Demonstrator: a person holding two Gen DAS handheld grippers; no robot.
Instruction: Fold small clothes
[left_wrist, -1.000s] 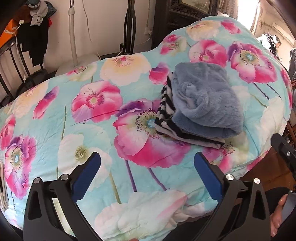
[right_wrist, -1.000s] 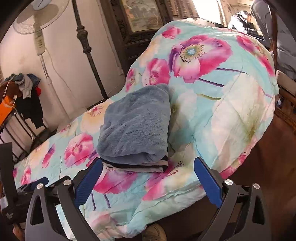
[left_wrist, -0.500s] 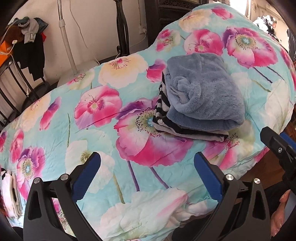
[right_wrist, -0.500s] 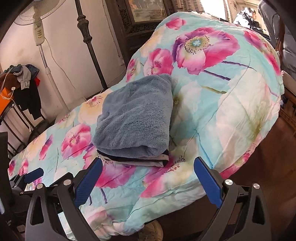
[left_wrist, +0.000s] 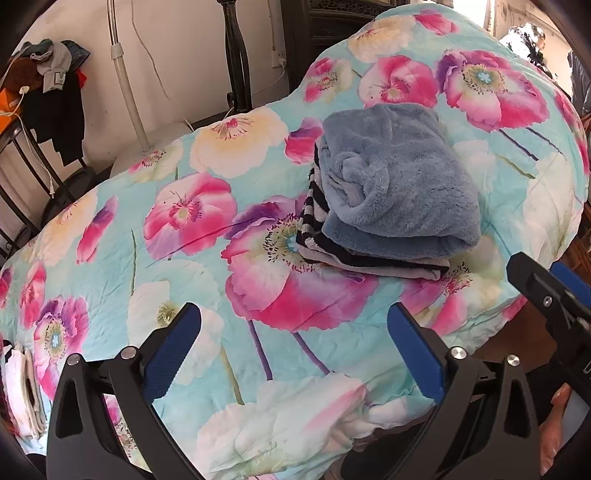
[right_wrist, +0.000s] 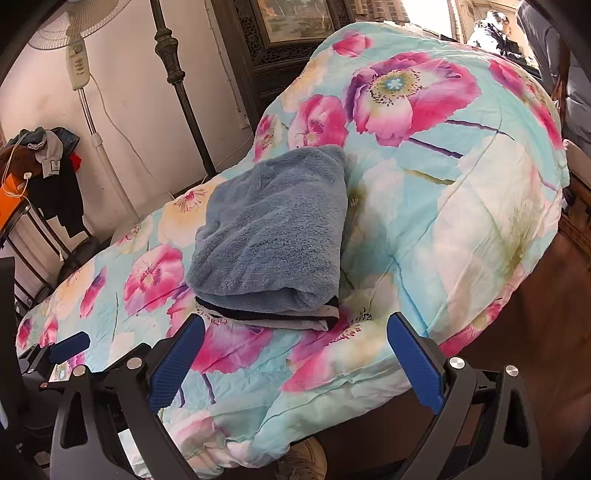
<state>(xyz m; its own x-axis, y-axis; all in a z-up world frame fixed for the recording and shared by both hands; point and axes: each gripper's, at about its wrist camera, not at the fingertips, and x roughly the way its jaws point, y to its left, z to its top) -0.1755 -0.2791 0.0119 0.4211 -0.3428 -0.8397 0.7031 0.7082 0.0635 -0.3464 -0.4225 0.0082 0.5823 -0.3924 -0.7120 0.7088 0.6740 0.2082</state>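
Observation:
A folded blue fleece garment (left_wrist: 399, 188) lies on top of a folded black-and-white striped garment (left_wrist: 314, 229), stacked on the flowered quilt (left_wrist: 192, 236). The same stack shows in the right wrist view, blue fleece (right_wrist: 273, 229) over the striped piece (right_wrist: 280, 319). My left gripper (left_wrist: 295, 350) is open and empty, held above the quilt short of the stack. My right gripper (right_wrist: 295, 354) is open and empty, just in front of the stack's near edge; it also shows at the right edge of the left wrist view (left_wrist: 550, 295).
A white folded cloth (left_wrist: 22, 391) lies at the quilt's far left edge. The bed's dark post (right_wrist: 173, 74), a standing fan (right_wrist: 79, 44) and a rack of clothes (right_wrist: 48, 173) stand behind. The quilt bulges high at the right (right_wrist: 480, 184). Brown floor (right_wrist: 535, 332) lies beyond.
Both grippers have drawn back and shifted a little, so the stack sits slightly farther off in each view. Both stay open and empty. The white cloth at the left has come into view.

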